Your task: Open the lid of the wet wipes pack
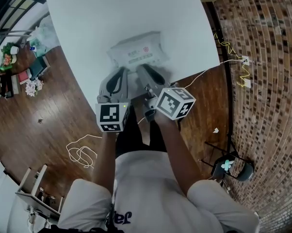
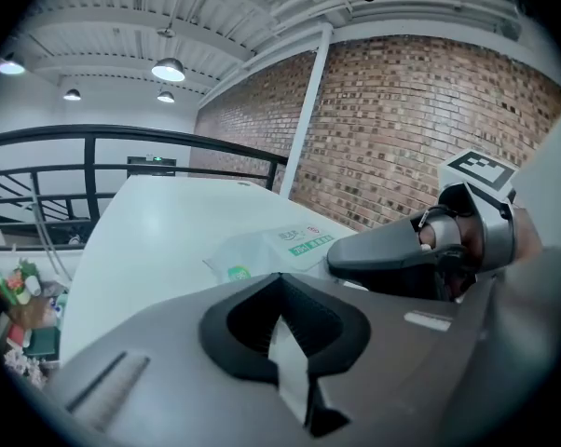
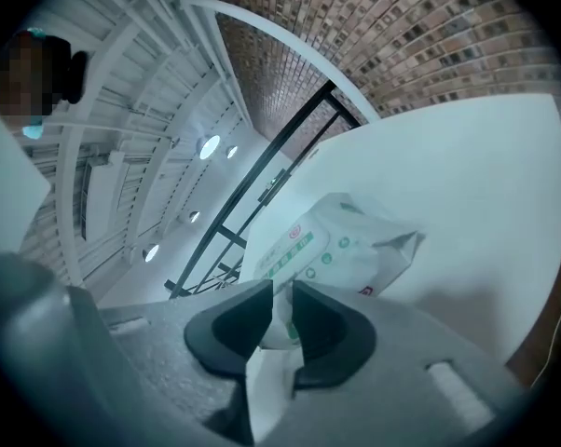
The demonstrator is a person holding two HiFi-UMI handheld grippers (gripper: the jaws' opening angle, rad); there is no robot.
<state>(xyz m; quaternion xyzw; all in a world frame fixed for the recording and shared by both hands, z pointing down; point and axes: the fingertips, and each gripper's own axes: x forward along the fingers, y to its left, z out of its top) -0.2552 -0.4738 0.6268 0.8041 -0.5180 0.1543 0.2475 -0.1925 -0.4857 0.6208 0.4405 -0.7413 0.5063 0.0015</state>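
Where the large white desk (image 1: 136, 13) comes nearest the person, the soft white wet wipes pack with green print (image 1: 136, 54) lies flat by that near edge. The left gripper (image 2: 280, 282), jaw tips together and empty, sits just beside it. The right gripper (image 3: 281, 296) has its jaws slightly apart, with the pack's near end showing in the gap.

We find the wet wipes pack (image 1: 136, 52) lying on the table (image 1: 88, 18), close to its near edge. The left gripper (image 1: 121, 73) and the right gripper (image 1: 146, 69) sit side by side at the pack's near end. That end stands between the right gripper's parted jaws, while the left gripper's jaws meet, with the pack beyond them. To the left, a cable (image 1: 80, 152) lies on the floor (image 1: 49, 101). To the right, a chair (image 1: 233, 168) stands before the brick wall (image 1: 267, 57).
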